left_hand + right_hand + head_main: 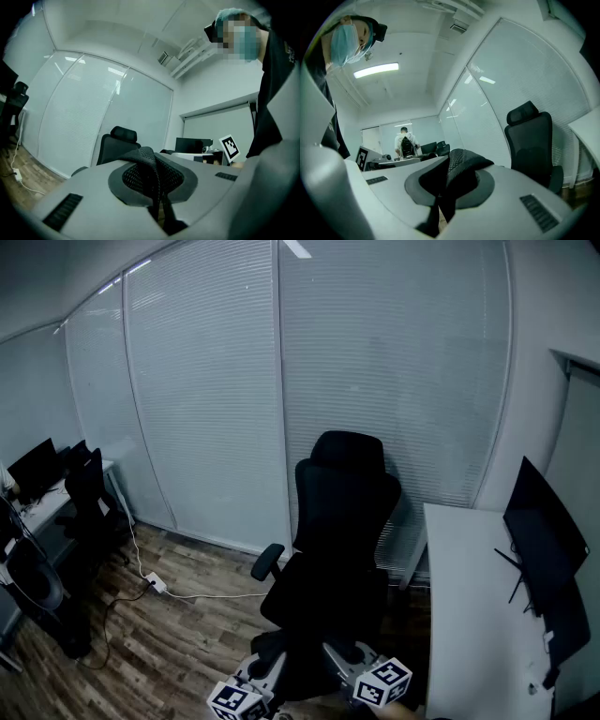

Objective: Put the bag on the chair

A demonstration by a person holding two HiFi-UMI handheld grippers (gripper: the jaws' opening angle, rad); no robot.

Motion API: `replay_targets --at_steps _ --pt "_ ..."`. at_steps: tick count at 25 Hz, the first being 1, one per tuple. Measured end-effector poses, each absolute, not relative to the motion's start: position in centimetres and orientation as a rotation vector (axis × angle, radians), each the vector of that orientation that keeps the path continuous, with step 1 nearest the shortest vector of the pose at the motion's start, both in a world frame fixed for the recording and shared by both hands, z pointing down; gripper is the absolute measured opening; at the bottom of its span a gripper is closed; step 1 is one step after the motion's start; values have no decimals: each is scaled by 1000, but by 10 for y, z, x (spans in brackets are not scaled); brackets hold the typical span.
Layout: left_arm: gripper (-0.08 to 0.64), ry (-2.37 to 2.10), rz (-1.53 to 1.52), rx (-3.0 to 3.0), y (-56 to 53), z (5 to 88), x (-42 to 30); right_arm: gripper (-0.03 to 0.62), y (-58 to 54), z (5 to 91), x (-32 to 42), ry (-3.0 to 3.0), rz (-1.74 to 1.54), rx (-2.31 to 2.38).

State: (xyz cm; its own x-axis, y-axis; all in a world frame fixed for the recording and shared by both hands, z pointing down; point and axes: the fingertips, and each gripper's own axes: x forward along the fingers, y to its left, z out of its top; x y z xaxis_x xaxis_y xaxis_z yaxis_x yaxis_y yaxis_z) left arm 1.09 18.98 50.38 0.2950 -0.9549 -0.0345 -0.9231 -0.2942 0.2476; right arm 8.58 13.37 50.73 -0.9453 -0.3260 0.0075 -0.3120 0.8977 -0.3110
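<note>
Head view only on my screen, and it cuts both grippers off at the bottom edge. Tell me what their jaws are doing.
Observer: The left gripper is shut on a black mesh strap, which stands up between its pads in its own view.
Operator: Now the right one.
Observer: The right gripper is shut on a black mesh fold. I can't tell whether both pieces belong to one bag.
Operator: Report anyone else around.
Observer: The right gripper view shows a person with a backpack standing at the far end of the room, back turned.
</note>
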Motion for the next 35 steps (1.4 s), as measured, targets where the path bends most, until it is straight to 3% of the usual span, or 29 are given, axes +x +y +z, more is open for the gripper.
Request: replay_targets --at_steps 20,35 --pt "41 -1729 -193 2421 171 507 -10 60 123 515 75 2957 -622 -557" --pt "41 -1502 -274 2604 126 470 -56 60 79 486 28 2819 -518 -759"
